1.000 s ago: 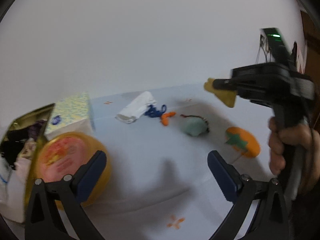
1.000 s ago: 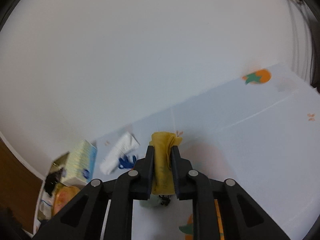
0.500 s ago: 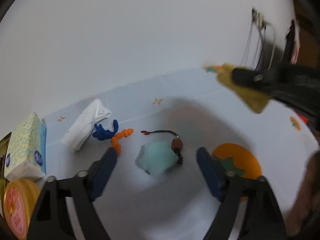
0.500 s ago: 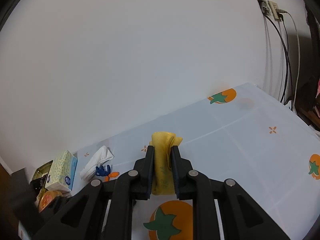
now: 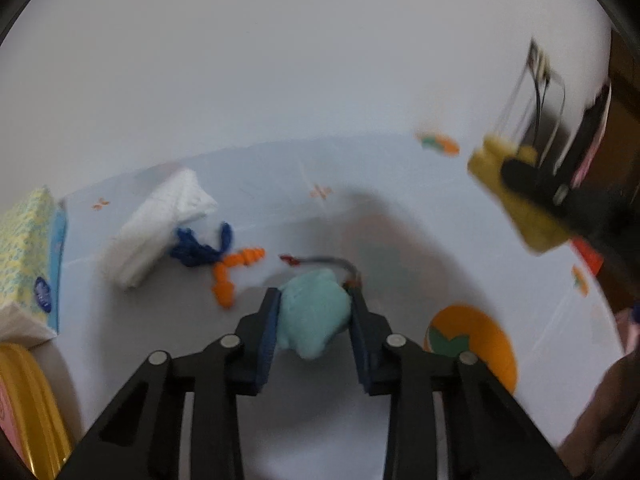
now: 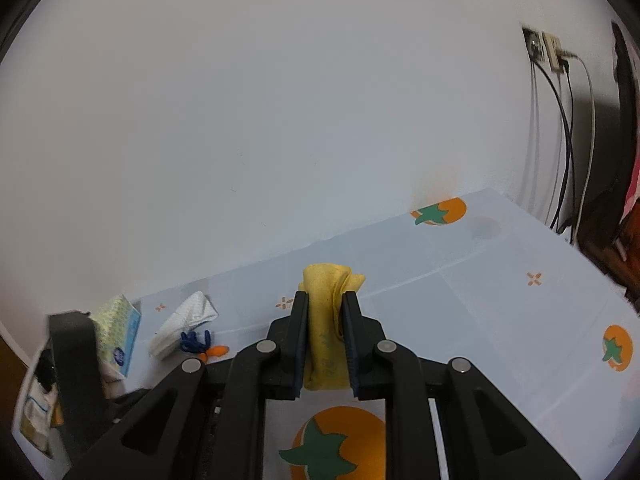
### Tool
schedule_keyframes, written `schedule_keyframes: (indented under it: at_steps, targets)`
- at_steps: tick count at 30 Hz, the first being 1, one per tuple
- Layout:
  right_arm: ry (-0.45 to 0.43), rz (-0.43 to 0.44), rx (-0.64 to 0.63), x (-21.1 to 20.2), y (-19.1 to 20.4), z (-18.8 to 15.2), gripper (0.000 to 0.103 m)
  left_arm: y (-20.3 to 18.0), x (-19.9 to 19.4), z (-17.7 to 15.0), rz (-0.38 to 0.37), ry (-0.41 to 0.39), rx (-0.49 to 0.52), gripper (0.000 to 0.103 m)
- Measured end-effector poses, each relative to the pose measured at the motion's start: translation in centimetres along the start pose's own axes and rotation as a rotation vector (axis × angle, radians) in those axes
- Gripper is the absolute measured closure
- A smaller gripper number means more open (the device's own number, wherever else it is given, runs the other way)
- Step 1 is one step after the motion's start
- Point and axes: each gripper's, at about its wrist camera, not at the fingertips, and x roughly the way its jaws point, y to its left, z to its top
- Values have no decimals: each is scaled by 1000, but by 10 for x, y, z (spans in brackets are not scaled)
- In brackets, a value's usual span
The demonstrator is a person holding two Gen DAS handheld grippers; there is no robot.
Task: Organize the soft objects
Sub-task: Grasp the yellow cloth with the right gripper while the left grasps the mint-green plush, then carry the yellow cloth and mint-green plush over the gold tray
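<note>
Left gripper (image 5: 314, 316) jaws clamped on the teal plush toy (image 5: 312, 320) at centre surface (image 5: 280, 216). Right gripper (image 6: 325, 334) jaws pinch the folded yellow cloth (image 6: 326, 320). Lift straight; cord (image 5: 332, 261) may snag.

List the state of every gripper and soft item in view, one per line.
Left hand-held gripper: shut on teal plush toy.
Right hand-held gripper: shut on yellow cloth, held above the table.
White cloth: folded, lying on table.
Blue and orange yarn piece: lying loose beside white cloth.

Home room: persimmon-print tablecloth (image 6: 500, 280), tissue box (image 6: 118, 330), wall socket (image 6: 546, 46).
</note>
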Motion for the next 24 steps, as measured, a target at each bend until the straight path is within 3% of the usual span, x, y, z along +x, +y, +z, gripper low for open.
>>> schedule_keyframes:
  at_steps: [5,9,24]
  targets:
    - [-20,-43,-65,1,10,-4,84,9,-37,-9,3,-162,-37,71]
    - [-32,-59,-109,2,19,-8,84,6,-53,-10,33,-243,-29,71]
    - [-59,-80,-194,-4,48,-27,84,28,-77,-25,114,-298,-30,71]
